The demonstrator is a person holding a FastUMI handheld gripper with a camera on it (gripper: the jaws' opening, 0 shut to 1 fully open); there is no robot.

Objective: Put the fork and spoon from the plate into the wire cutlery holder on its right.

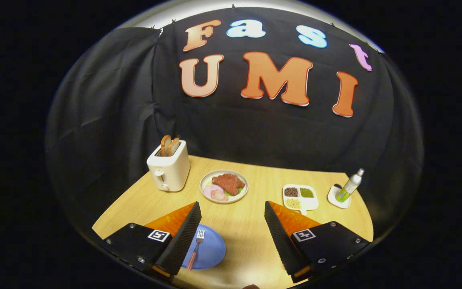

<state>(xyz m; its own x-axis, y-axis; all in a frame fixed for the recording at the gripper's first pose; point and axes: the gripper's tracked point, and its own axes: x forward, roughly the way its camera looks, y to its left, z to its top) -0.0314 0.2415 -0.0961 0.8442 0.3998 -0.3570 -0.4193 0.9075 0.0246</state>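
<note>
Gripper [231, 208] hangs above the near part of the light wooden bench [251, 224], fingers spread wide w/ nothing between them but bare wood. Round blue plate [211, 251] sits low by the left finger, partly hidden behind it. On the plate lies a fork w/ a silver head and reddish handle [196, 247], tines pointing away toward the back of the bench, handle toward the near edge. Can't tell if a spoon is on the plate too; that part is covered by the finger.

Beyond the fingers, mid-bench: round white plate of red meat, pink ham slices and a bit of green [223, 186]. Left of it, a cream-coloured toaster w/ two brown toast slices standing up in its slots [169, 168]. Right of the meat plate, well apart, a white tray w/ three compartments of brown, green and pale beans [300, 197]. Further right, a green bottle w/ silver top [350, 185], tilted, resting on a small white coaster [335, 199].
</note>
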